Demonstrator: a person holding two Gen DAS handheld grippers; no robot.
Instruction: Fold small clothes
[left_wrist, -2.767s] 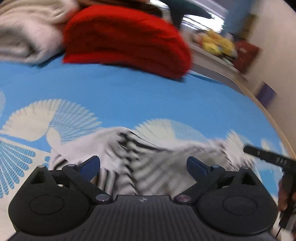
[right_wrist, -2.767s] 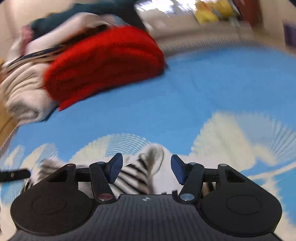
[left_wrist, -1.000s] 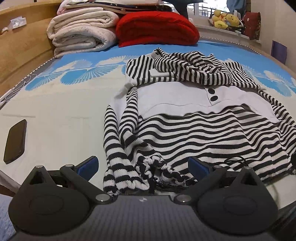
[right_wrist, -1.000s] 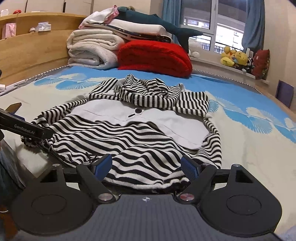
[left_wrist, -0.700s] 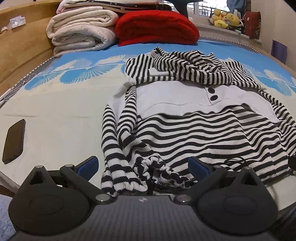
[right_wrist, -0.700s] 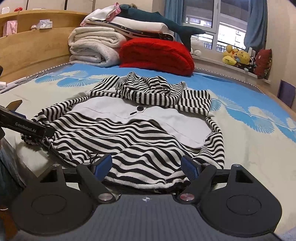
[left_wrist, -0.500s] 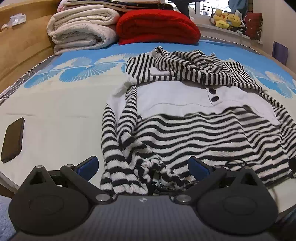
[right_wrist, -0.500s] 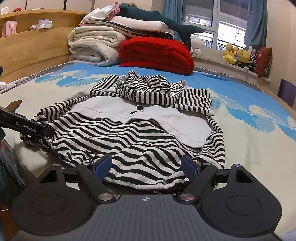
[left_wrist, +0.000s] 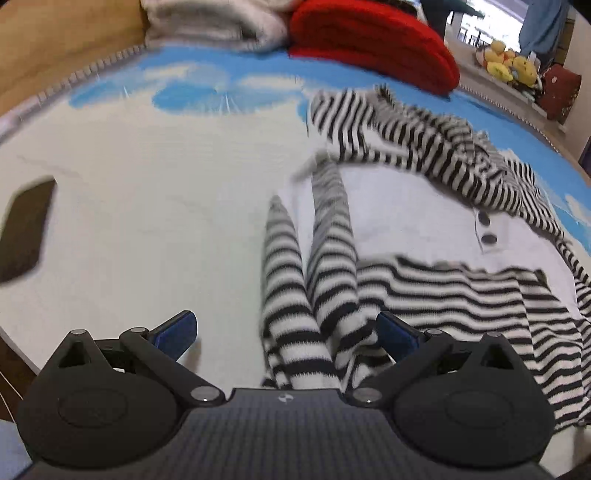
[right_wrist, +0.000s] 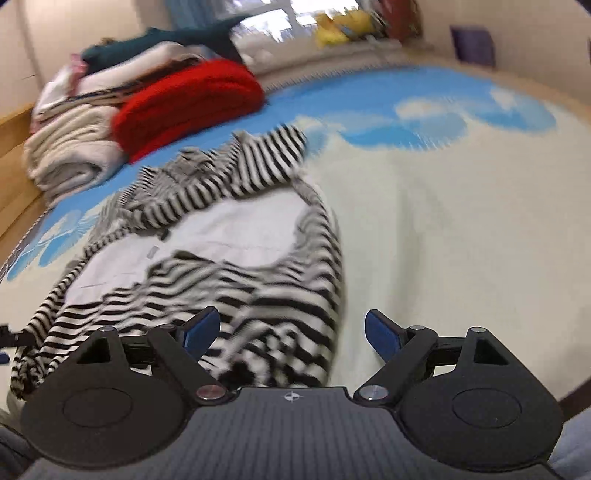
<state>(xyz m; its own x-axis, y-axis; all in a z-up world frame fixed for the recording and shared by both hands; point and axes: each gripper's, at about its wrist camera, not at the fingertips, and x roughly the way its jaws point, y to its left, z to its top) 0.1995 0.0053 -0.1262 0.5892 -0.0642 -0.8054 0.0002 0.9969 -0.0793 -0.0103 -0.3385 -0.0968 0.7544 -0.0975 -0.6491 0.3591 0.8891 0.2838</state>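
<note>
A small black-and-white striped hooded top (left_wrist: 424, 229) with a plain white chest panel lies spread on the bed, hood away from me. It also shows in the right wrist view (right_wrist: 229, 251). My left gripper (left_wrist: 286, 330) is open just above the folded left sleeve (left_wrist: 295, 295) near the hem. My right gripper (right_wrist: 291, 328) is open over the right hem corner (right_wrist: 303, 325) of the top. Neither holds cloth.
A red folded blanket (left_wrist: 373, 37) and rolled white blankets (right_wrist: 70, 155) sit at the bed's far end. A dark phone (left_wrist: 24, 229) lies on the bed at left. Plush toys (left_wrist: 509, 66) line the windowsill. The bed's front edge (right_wrist: 576, 387) is close.
Both grippers have moved forward and apart, left to the sleeve side and right to the right hem side, tilting outward. Both stay open. The top has not moved.
</note>
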